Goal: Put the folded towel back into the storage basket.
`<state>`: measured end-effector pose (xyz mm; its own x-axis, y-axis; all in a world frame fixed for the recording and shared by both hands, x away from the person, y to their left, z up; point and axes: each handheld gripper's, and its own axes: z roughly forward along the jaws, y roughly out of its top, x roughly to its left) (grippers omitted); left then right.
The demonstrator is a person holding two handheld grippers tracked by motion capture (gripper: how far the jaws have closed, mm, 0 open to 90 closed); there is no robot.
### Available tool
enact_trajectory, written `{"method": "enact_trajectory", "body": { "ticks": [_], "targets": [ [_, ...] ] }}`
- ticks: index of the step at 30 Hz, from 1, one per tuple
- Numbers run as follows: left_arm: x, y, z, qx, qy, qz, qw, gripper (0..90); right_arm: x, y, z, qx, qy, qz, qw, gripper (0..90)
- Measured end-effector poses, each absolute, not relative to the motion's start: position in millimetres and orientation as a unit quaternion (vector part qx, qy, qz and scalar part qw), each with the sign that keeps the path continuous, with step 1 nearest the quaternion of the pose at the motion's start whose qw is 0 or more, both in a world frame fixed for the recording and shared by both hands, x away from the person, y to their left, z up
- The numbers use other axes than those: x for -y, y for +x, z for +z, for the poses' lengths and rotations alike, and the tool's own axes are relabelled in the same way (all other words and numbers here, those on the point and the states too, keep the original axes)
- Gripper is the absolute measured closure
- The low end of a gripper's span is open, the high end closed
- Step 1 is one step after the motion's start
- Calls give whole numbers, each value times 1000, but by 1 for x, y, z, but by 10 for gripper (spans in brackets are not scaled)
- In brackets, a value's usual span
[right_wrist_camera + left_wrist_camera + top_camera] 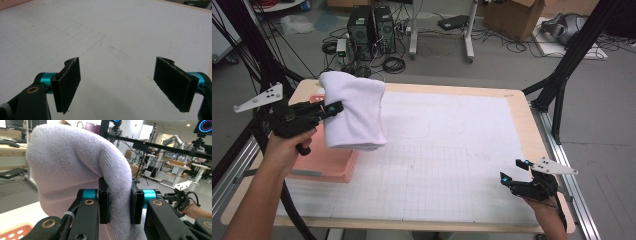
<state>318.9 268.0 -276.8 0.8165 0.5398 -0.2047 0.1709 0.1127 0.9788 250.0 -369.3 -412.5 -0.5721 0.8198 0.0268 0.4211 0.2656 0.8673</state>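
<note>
A white folded towel [353, 111] hangs in the air above the pink basket [328, 163] at the table's left. My left gripper [333, 108] is shut on the towel's left edge. In the left gripper view the towel [75, 165] bulges up between the two black pads [103, 206]. My right gripper [513, 171] is open near the table's front right corner, low over the white grid mat [447, 150]. In the right gripper view its jaws stand wide apart with nothing between them, over the mat [120, 37].
The wooden table edge [524, 115] frames the mat. Black frame posts [562, 75] stand at the right and left. Computers and cables [372, 35] lie on the floor behind the table. A cardboard box [517, 17] sits farther back.
</note>
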Motion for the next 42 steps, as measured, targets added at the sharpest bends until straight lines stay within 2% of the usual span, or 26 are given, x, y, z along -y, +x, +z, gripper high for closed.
{"method": "enact_trajectory", "body": {
  "ticks": [16, 30, 42],
  "targets": [
    [-315, 314, -284, -286, 649, 142, 691, 749, 366, 251, -412, -768, 402, 443, 229, 205],
    [-356, 317, -307, -311, 643, 143, 685, 748, 362, 253, -413, -773, 405, 433, 226, 205],
    [-375, 325, -319, -323, 649, 131, 676, 747, 361, 254, -418, -780, 406, 417, 227, 205]
  ]
}}
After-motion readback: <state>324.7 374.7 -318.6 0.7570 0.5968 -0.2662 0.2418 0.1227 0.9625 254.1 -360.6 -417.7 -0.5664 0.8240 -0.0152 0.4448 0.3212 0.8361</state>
